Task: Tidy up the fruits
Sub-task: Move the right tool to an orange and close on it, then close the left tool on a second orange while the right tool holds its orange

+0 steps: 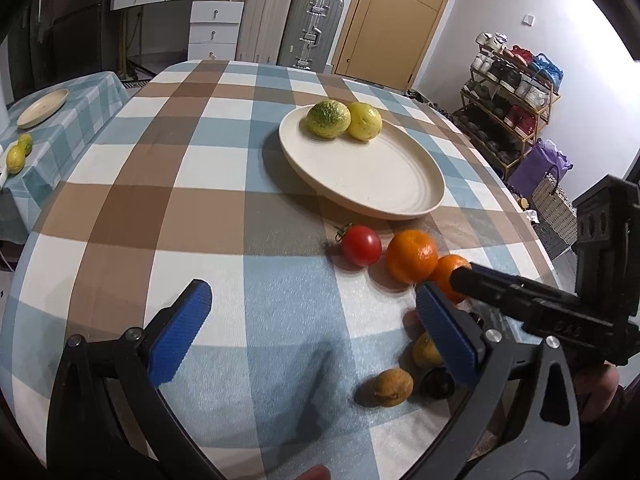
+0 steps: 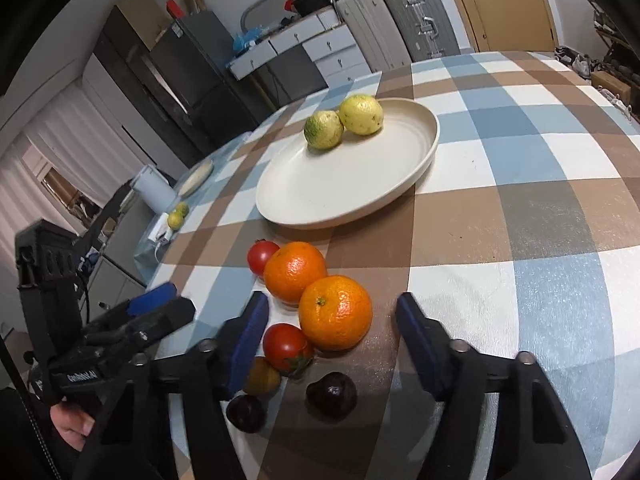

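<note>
A: Nearest our right wrist camera we see two dark plums, one (image 2: 331, 395) between the fingers and one (image 2: 245, 413) at the base of the left finger. The right gripper (image 2: 331, 322) has its jaws spread wide, grasping nothing; the near orange (image 2: 335, 312) sits between the fingertips without either pad touching it.

B: At ten o'clock from that orange we find the second orange (image 2: 295, 272), touching it, and at seven o'clock a tomato (image 2: 287, 346) against its lower side. Another tomato (image 2: 262, 255) peeks out behind the far orange.

A: A yellowish fruit (image 2: 262, 378) lies partly hidden by the left finger.

B: From the left wrist camera, the left gripper (image 1: 312, 306) is also released, wide apart above bare tablecloth (image 1: 248, 208). A brownish fruit (image 1: 391, 386) lies at five o'clock near its right finger.

A: At twelve o'clock from the oranges stands the cream plate (image 2: 312, 200). On its far side we see a green-speckled lemon (image 2: 323, 129) and a yellow lemon (image 2: 361, 114), touching each other.

B: Well apart at nine o'clock, a side table (image 1: 76, 128) bears another plate (image 1: 42, 107) and two small lemons (image 1: 19, 154).
</note>
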Available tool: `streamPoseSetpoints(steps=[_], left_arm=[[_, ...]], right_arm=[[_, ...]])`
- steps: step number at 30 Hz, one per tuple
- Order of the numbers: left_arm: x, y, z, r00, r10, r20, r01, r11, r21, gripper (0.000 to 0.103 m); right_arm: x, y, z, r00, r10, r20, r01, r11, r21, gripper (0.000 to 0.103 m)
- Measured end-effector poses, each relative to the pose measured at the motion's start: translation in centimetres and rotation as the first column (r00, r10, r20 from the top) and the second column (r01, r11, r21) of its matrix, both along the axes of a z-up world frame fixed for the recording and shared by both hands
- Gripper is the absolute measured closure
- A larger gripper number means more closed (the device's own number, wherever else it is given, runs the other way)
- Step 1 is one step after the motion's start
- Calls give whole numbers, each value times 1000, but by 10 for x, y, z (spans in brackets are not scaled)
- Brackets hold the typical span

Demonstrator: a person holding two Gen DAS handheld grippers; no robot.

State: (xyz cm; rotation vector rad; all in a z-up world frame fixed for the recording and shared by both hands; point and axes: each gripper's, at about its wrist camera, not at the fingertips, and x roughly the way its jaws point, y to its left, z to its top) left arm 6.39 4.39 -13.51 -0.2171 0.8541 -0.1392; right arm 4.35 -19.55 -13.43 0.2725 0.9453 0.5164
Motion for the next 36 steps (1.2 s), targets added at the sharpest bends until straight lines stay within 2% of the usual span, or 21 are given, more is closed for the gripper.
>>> streamPoseSetpoints(steps=[2, 4, 7, 17, 22, 28, 31, 33, 36], left_arm=[[3, -1, 1, 1000, -1, -3, 1, 1000, -8, 1], [7, -2, 1, 1000, -5, -11, 5, 1000, -23, 1], [14, -5, -1, 999, -17, -33, 15, 999, -51, 1], [31, -24, -4, 996, -26, -83, 19, 995, -94, 1], [41, -34, -11, 992, -31, -122, 15, 991, -135, 1], [47, -48, -14, 988, -20, -155, -2, 990, -139, 1], [50, -54, -14, 986, 0, -165, -19, 994, -110, 2], [53, -58, -15, 985, 14, -175, -30, 996, -86, 5], [58, -63, -18, 980, 11, -199, -33, 994, -107, 8]], right_arm=[[2, 1, -2, 1000, 11, -13, -11, 1000, -11, 50], [2, 1, -3, 1000, 23, -16, -23, 1000, -7, 58], [2, 2, -3, 999, 33, -10, -33, 999, -21, 62], [0, -14, -2, 1000, 22, 6, -22, 1000, 22, 64], [-7, -31, 11, 997, 28, 67, -31, 998, 55, 64], [-11, -40, 19, 995, 33, 99, -40, 996, 78, 64], [-13, -44, 21, 993, 41, 114, -51, 995, 85, 64], [-14, -49, 22, 991, 45, 127, -57, 994, 91, 64], [-14, -54, 23, 990, 46, 137, -60, 993, 102, 64]])
